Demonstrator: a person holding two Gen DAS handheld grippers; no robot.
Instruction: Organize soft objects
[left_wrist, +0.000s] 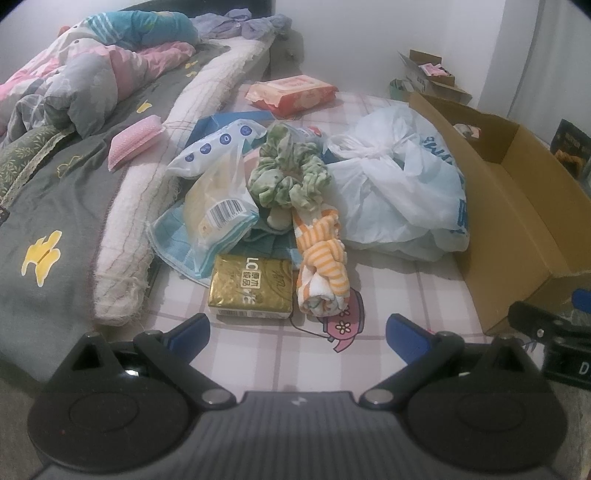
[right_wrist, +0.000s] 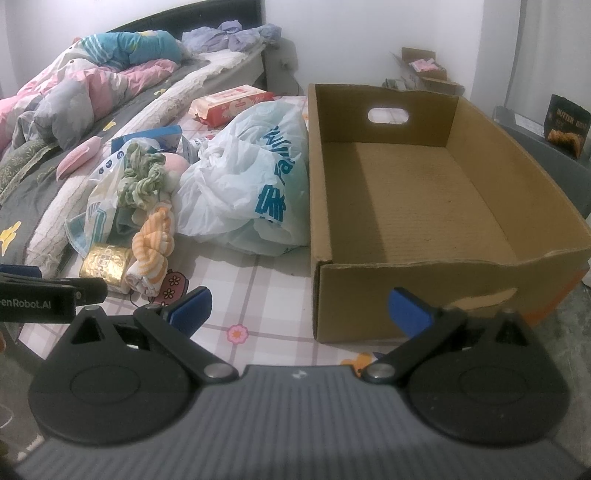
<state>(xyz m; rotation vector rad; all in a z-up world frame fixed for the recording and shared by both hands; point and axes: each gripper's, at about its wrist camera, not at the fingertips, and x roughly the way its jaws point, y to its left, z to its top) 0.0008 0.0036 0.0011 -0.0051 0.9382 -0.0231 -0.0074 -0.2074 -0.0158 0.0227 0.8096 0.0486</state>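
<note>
A pile lies on the pink checked sheet: a gold tissue pack, an orange striped rolled cloth, a green scrunchie, a clear snack bag and a white plastic bag. My left gripper stands open just in front of the tissue pack, nothing between its fingers. My right gripper is open too, close to the front left corner of an empty cardboard box. The white plastic bag rests against the box's left wall.
A crumpled duvet and grey bedspread fill the left. A pink sponge lies on it. A red wipes pack sits behind the pile. Small open boxes stand by the far wall, a dark snack bag at right.
</note>
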